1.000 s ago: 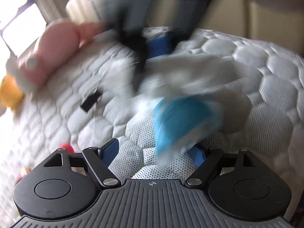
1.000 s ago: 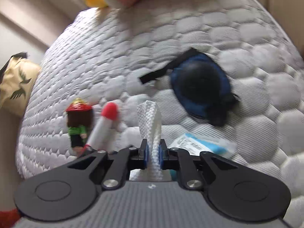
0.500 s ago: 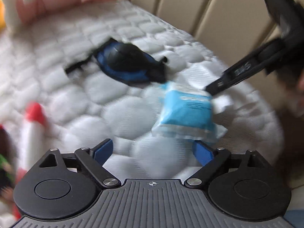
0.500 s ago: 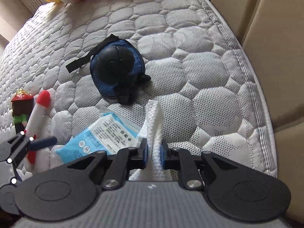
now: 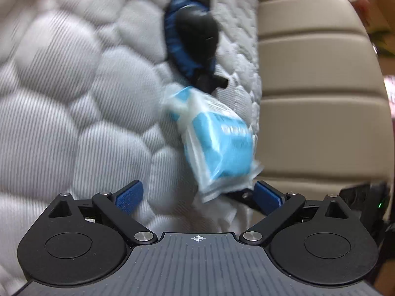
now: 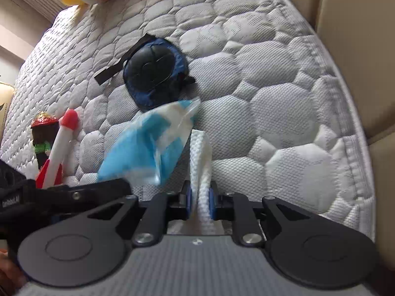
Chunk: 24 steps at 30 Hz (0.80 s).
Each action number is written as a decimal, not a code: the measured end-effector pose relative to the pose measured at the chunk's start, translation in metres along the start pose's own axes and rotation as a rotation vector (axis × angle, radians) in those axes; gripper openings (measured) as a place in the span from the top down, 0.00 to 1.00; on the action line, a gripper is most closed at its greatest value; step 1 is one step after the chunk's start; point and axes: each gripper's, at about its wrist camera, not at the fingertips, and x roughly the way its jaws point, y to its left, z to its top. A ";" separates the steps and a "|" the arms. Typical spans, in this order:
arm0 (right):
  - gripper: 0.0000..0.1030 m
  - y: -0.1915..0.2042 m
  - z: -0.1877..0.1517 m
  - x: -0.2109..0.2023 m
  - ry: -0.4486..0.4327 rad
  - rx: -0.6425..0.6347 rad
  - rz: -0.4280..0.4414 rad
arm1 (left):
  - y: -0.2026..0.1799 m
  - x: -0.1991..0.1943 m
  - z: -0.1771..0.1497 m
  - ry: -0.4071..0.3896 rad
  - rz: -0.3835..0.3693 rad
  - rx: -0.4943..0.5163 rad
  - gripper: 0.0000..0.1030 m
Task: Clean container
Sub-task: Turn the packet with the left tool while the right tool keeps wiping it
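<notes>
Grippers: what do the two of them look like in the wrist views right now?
Both match: the left gripper and right gripper have black linkage arms with silver pivot screws, round black discs, a ribbed grey body with a small crosshair mark, and blue finger pads.

Blue-and-white wipe packet point(image 5: 217, 143), blurred, tilted, above quilted mattress point(image 5: 74, 98), white wipe point(image 6: 201, 162) upright
</notes>
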 end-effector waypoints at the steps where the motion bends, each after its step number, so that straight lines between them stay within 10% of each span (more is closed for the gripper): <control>1: 0.83 -0.003 0.002 -0.005 -0.015 0.000 -0.016 | 0.000 0.002 -0.002 0.010 -0.006 -0.021 0.04; 12: 0.83 -0.020 0.027 -0.030 -0.127 0.015 -0.071 | -0.022 0.045 -0.006 -0.045 -0.011 -0.114 0.02; 14: 0.83 -0.025 0.023 -0.030 -0.121 0.026 -0.076 | -0.029 0.044 -0.007 -0.095 0.018 -0.049 0.25; 16: 0.83 -0.030 0.017 -0.031 -0.110 0.046 -0.081 | -0.042 0.041 -0.002 -0.107 0.073 0.088 0.58; 24: 0.83 -0.014 0.019 -0.029 -0.105 0.035 -0.031 | -0.094 0.006 0.000 -0.256 0.603 1.203 0.58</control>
